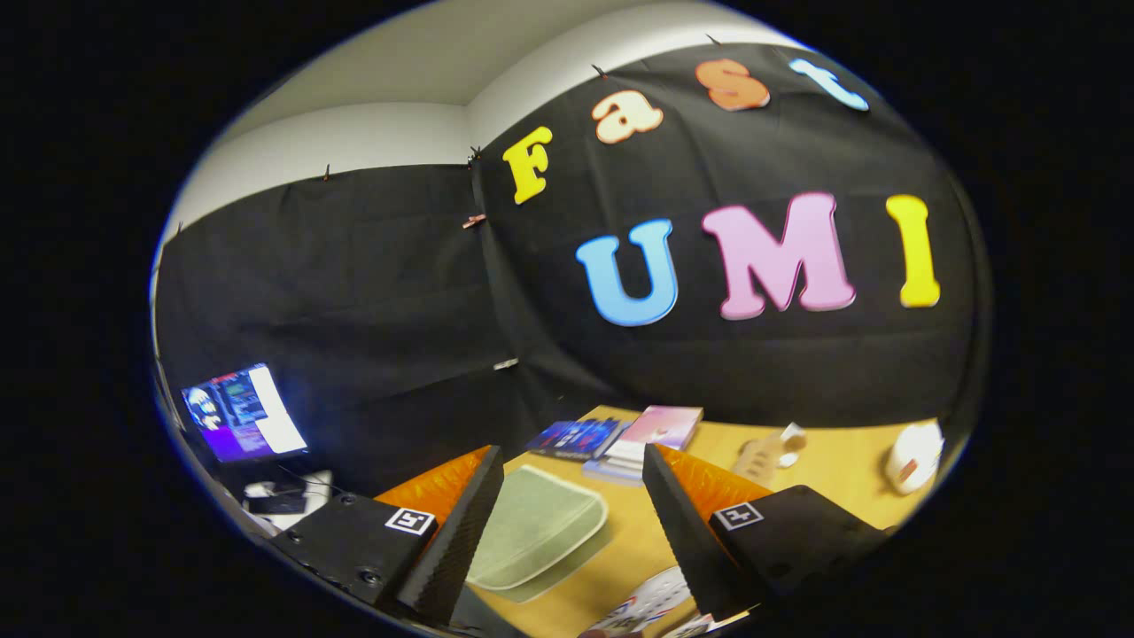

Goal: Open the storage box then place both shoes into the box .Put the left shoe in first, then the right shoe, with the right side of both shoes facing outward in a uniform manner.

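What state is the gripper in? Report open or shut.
Open. The gripper has its two fingers spread apart with nothing between them; the pale green lid on the wooden table shows through the gap.

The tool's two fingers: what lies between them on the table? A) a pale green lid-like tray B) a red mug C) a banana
A: a pale green tray lies on the wooden table between the open tool's fingers, untouched.
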